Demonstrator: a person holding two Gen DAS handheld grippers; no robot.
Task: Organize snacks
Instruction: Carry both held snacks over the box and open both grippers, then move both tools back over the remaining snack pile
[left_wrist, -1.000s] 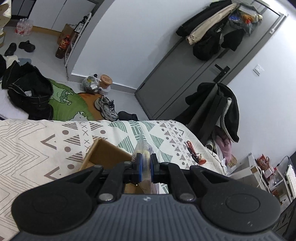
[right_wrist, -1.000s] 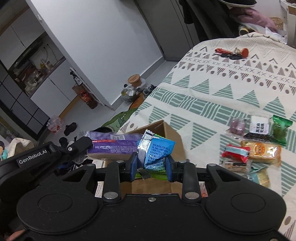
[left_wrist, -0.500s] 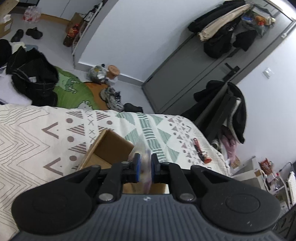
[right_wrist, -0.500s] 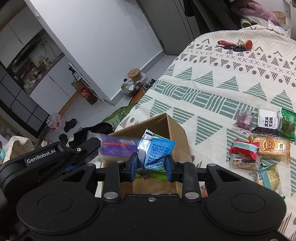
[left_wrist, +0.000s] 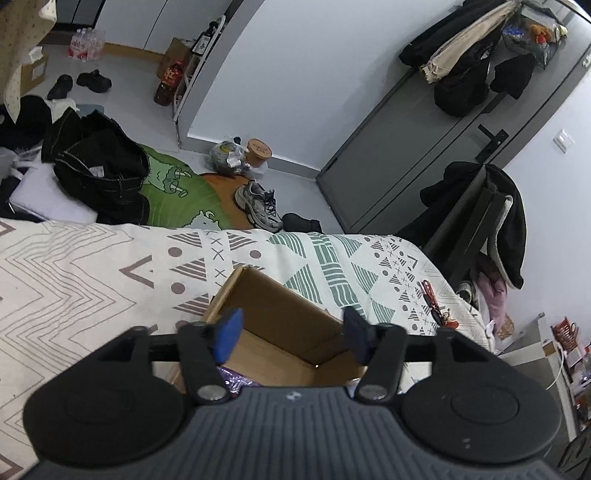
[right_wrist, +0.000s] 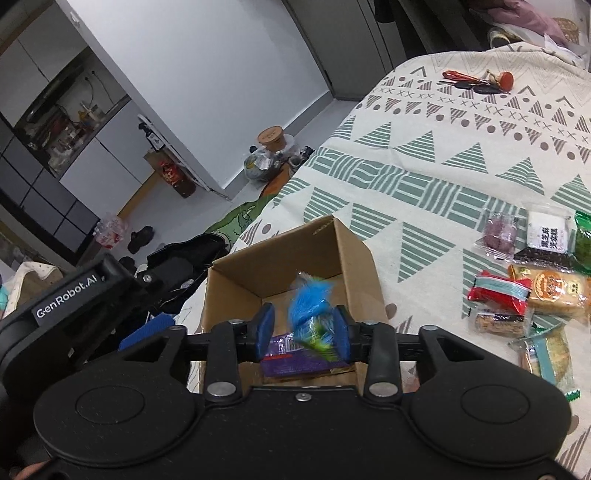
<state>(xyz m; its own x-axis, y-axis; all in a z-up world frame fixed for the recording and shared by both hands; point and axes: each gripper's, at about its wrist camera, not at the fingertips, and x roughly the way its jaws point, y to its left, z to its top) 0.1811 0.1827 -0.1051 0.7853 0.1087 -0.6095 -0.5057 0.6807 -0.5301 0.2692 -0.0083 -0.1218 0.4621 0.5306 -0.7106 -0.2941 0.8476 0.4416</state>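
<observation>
An open cardboard box stands on the patterned bedspread. My left gripper hangs open over the box with nothing between its fingers. A purple snack packet lies on the box floor. My right gripper is open above the box's near side. A blue and green snack packet, blurred, sits loose between the right gripper's pads, touching only the right pad. One blue pad of the left gripper shows at the box's left.
Several loose snack packets lie on the bed right of the box, among them a red packet and an orange biscuit pack. Keys lie further back. The bed edge drops to a floor with shoes and clothes.
My left gripper opened and let go of the purple packet, which now lies in the box. My right gripper's hold loosened and the blue packet is slipping down.
</observation>
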